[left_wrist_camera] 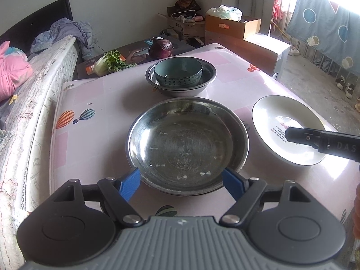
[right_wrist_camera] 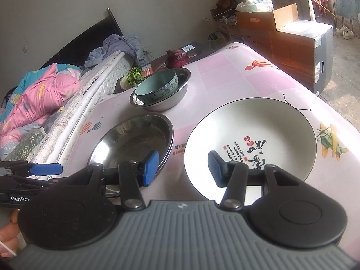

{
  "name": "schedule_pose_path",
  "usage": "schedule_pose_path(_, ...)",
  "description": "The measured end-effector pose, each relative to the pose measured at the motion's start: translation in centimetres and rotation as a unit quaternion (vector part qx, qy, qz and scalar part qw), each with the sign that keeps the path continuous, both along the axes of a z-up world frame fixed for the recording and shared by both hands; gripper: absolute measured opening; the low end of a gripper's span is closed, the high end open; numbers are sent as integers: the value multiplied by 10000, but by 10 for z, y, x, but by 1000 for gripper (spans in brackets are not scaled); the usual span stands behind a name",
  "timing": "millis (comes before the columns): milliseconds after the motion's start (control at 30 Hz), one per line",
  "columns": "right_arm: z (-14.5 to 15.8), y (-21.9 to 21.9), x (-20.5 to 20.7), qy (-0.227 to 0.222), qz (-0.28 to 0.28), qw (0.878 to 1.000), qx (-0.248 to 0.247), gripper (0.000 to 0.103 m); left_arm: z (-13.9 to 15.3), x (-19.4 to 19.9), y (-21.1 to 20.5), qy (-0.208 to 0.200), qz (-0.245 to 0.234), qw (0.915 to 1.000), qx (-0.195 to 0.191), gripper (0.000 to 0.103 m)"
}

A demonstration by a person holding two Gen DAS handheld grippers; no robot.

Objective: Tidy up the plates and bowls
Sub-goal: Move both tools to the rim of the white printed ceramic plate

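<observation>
A wide shallow steel plate (left_wrist_camera: 189,144), seemingly a stack of two, lies on the pink table in front of my left gripper (left_wrist_camera: 182,183). That gripper is open, with its blue pads on either side of the plate's near rim and not pressing it. To the right lies a white plate (right_wrist_camera: 252,135) with red and black writing. My right gripper (right_wrist_camera: 183,169) is open and straddles the white plate's left rim, one pad over the steel plate (right_wrist_camera: 135,139) and the other inside the white one. Further back, a teal bowl (left_wrist_camera: 180,72) sits inside a steel bowl (left_wrist_camera: 209,78).
Off the table's far left corner, a red cabbage (left_wrist_camera: 160,48) and a leafy green vegetable (left_wrist_camera: 110,63) lie on a dark surface. A bed (left_wrist_camera: 33,94) runs along the table's left side. Cardboard boxes (right_wrist_camera: 299,45) stand at the far right. The table's right edge (right_wrist_camera: 337,117) drops to the floor.
</observation>
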State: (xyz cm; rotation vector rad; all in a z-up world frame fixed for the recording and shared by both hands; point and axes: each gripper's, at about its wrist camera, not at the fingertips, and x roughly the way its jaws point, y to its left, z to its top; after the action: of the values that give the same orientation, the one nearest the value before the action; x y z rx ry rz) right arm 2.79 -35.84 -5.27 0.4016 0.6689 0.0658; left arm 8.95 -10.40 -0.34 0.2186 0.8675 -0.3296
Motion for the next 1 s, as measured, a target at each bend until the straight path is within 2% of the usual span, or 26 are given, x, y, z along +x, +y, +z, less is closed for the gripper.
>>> schedule_pose_path(367,-9,-31,-22,62,-252,9996,61,48,-9,-11,-32,-68,-224,9997,58,81)
schedule_pose_path(500,-15,-50,-33,83,-439,9990,47,52,-14,-19,-47,-235,-450,9985,-222,87)
schedule_pose_path(600,-18,-69,-40,114,-612,9980,99,58,-23,-20,-62,-163,-614,9968,-494,87)
schedule_pose_path(667,-19,-82,-44,130,-734,9972,114,67,-28,-20,-72,-57,-721,9948,-713,87)
schedule_pose_path(767,-21,-105,-47,102,-908,9957,125,75,-37,-18,-84,44,-791,9922,-967,87)
schedule_pose_path(1000,-41,-157,-29,82,-942,9947,415,77,-55,-11,-100,239,-627,9864,-1503,86)
